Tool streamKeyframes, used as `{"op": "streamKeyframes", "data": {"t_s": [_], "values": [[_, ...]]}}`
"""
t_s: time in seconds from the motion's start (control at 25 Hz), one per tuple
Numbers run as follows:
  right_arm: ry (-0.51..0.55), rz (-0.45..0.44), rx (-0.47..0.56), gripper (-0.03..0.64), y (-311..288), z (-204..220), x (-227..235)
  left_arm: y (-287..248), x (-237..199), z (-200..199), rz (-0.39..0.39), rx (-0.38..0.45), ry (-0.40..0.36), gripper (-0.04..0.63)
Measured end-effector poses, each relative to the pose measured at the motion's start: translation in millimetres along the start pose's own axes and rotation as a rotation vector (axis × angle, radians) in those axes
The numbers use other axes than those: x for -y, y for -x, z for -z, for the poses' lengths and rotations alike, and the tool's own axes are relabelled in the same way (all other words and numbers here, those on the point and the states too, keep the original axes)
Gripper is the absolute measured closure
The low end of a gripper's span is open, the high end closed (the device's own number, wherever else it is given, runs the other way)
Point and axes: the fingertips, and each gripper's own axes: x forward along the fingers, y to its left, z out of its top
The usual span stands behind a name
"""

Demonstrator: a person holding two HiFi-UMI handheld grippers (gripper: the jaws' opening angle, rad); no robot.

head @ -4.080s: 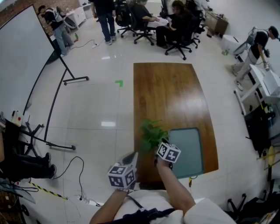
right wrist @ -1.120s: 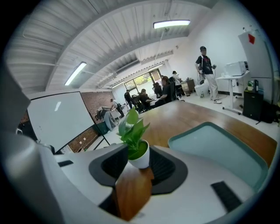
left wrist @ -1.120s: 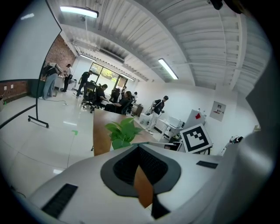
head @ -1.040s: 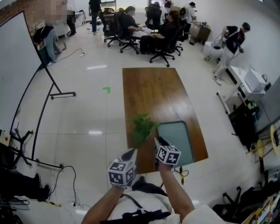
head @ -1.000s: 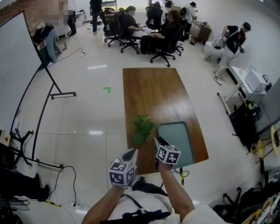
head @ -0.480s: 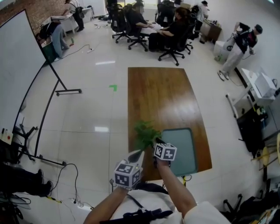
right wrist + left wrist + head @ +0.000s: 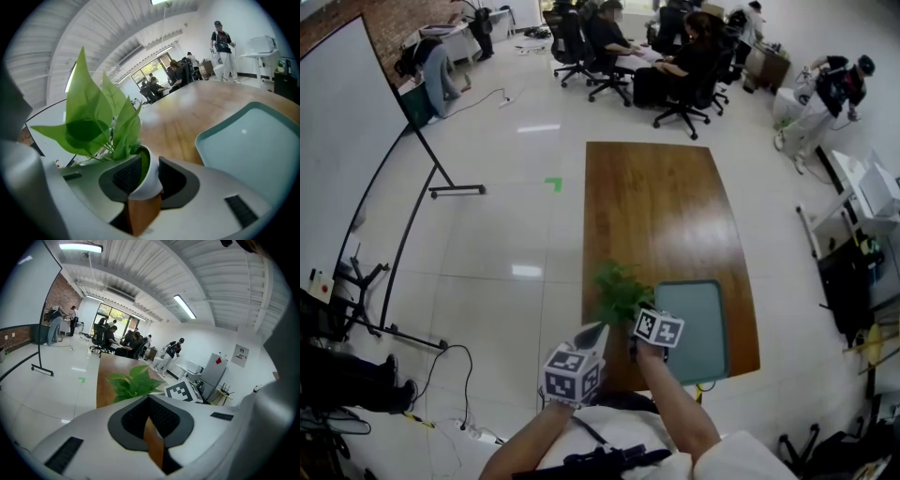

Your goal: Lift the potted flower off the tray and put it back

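Brown wooden table (image 7: 656, 206), beside teal tray (image 7: 703, 328): white-potted green flower (image 7: 149, 180) is pinched at the rim by the just-closing right gripper (image 7: 140, 165), for return

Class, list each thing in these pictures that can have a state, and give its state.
potted flower: on the table beside the tray, not on it
tray: empty
right gripper: jaws have just been closing, now gripping the pot rim
left gripper: shut, empty
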Motion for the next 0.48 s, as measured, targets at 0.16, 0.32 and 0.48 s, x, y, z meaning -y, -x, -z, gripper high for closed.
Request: {"op": "streamKeyframes", "data": {"t_s": [0.16, 0.32, 0.48], "values": [[-0.015, 0.021, 0.017, 0.511, 1, 0, -1, 3, -8, -1, -0.011, 0.008, 0.012, 0.598], [-0.034, 0.03, 0.04, 0.529, 1, -3, -2, 8, -14, -4, -0.017, 0.012, 0.019, 0.598], [-0.042, 0.033, 0.066, 0.54, 2, -7, -3, 14, -19, -8, -0.023, 0.027, 0.025, 0.598]]}}
